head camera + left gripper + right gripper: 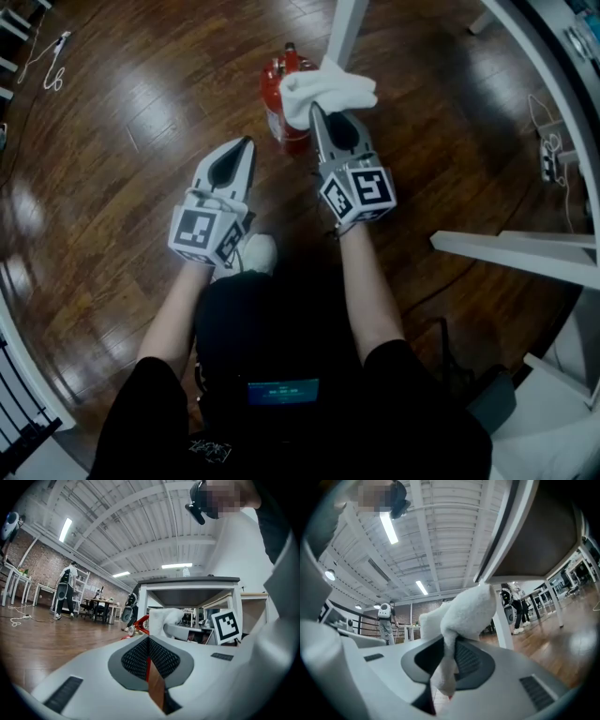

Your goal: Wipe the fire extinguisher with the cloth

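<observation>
R gripper (317, 112): jaws clamped on cloth (328, 91); cloth over top of fire extinguisher (277, 101), upright on floor (141, 141). L gripper (246, 145): jaws together, empty, clear of it. Wipe judged underway at top; body left.

Two grippers (246, 142) (315, 112), one cloth (326, 91), one fire extinguisher (276, 92).

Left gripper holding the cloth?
No, the cloth is clamped in the right gripper; the left gripper is shut on nothing.
</observation>
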`<action>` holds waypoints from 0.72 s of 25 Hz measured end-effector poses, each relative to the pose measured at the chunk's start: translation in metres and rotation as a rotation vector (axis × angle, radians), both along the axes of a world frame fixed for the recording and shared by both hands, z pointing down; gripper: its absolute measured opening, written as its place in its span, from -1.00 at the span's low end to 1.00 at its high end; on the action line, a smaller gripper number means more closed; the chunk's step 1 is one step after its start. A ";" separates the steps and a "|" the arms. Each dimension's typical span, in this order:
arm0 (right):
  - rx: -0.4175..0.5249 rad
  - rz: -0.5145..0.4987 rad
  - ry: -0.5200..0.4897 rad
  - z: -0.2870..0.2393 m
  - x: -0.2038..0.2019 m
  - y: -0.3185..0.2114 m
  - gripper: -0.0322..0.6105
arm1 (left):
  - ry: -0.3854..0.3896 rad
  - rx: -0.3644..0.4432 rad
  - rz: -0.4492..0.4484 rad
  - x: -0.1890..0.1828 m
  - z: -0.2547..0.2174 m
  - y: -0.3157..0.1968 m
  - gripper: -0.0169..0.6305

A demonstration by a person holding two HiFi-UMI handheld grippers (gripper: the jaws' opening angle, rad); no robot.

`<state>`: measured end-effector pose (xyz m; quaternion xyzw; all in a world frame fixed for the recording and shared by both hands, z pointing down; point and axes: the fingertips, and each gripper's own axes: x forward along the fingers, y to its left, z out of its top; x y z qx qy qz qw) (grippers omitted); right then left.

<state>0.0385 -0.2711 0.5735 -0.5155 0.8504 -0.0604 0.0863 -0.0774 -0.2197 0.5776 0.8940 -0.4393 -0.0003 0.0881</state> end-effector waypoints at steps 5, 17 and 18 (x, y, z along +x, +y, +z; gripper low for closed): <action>-0.111 -0.009 0.036 0.067 -0.019 -0.018 -0.66 | -0.003 -0.011 -0.019 -0.008 0.006 -0.001 -0.95; -0.303 0.005 0.133 0.158 -0.022 -0.029 -0.66 | 0.012 -0.016 -0.024 -0.010 0.007 -0.009 -0.95; -0.343 0.003 0.147 0.174 -0.022 -0.029 -0.66 | 0.014 -0.014 -0.023 -0.010 0.006 -0.009 -0.95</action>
